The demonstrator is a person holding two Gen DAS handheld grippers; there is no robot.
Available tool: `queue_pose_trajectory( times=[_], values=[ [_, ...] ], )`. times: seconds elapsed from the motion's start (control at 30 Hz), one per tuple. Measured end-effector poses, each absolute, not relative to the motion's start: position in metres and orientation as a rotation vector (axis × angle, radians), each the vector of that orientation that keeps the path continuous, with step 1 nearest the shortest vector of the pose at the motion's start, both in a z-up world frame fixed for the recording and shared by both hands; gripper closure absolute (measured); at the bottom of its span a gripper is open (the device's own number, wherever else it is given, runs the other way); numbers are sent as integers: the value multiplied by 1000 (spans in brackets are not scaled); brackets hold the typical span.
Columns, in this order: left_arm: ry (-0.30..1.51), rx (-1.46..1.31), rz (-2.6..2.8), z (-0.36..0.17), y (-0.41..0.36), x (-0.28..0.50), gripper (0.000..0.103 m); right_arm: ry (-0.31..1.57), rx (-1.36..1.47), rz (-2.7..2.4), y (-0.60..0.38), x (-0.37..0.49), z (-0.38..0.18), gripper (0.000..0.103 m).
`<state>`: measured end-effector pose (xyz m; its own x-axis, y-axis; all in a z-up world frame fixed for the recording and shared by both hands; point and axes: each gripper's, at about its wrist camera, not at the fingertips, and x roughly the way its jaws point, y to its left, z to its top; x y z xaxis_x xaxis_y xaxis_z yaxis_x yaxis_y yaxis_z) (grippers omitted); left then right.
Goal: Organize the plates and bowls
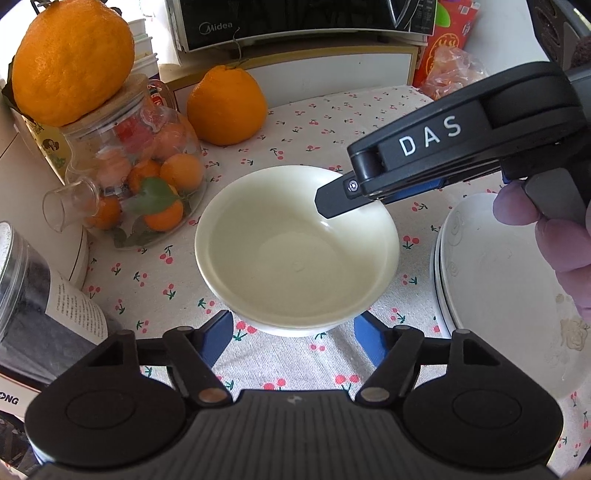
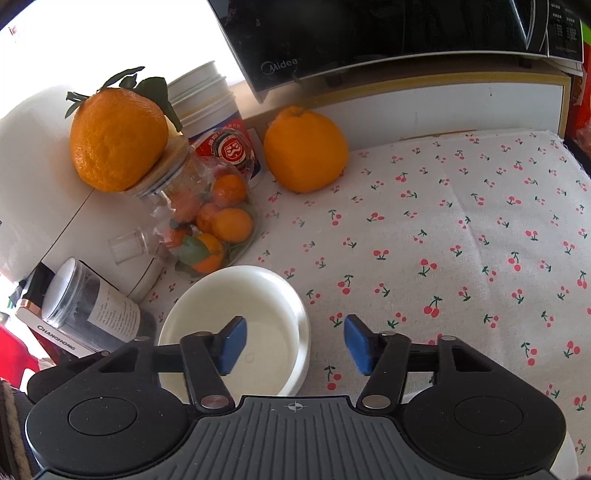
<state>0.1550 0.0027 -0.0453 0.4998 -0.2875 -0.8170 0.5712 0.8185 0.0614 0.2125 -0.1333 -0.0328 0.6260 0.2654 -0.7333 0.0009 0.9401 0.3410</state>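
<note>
The counter (image 2: 461,229), under a cherry-print cloth, fills the middle and right of the right wrist view, where a wide stretch of cloth lies bare from the centre to the right edge. A black Midea microwave (image 2: 388,33) spans the top of both views, on a white cabinet whose front edge bounds the cloth at the back.

In the left wrist view a stack of white plates (image 1: 498,280) sits at the right edge, its rim well apart from the bowl, a purple-gloved hand (image 1: 554,236) above it.

The white bowl (image 1: 297,247) stands upright at the centre of that view, cloth showing all round its rim except where the right gripper (image 1: 332,201) reaches in from the upper right, one finger over the far rim and inside. In the right wrist view the bowl's right rim lies between the blue fingers (image 2: 231,345), the left one inside the bowl, the right one outside over bare cloth; they stand apart and press on nothing.

The left gripper (image 1: 291,341) has its fingers apart either side of the bowl's near edge, low in the frame; whether they touch it I cannot tell.

At the left a glass jar of small oranges (image 1: 147,184) stands near the bowl, a large orange (image 1: 72,59) on its lid, another (image 1: 227,105) behind
</note>
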Motion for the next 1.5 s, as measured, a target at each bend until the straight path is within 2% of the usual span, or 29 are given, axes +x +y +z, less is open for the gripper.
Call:
queue_pose_trajectory(
  times=[0.07,0.3,0.57,1.5],
  values=[
    [908,350,-531,-45,2,154,34,893,335,152,-135,213,-35,60],
    [907,354,-534,-45,2,155,35,919,352,185,-134,214,-39,80],
    [919,355,-535,-40,4,149,44,883,301,206,-128,208,-26,79],
    [781,366,-629,5,-22,88,44,736,214,264,-165,132,29,79]
  ],
)
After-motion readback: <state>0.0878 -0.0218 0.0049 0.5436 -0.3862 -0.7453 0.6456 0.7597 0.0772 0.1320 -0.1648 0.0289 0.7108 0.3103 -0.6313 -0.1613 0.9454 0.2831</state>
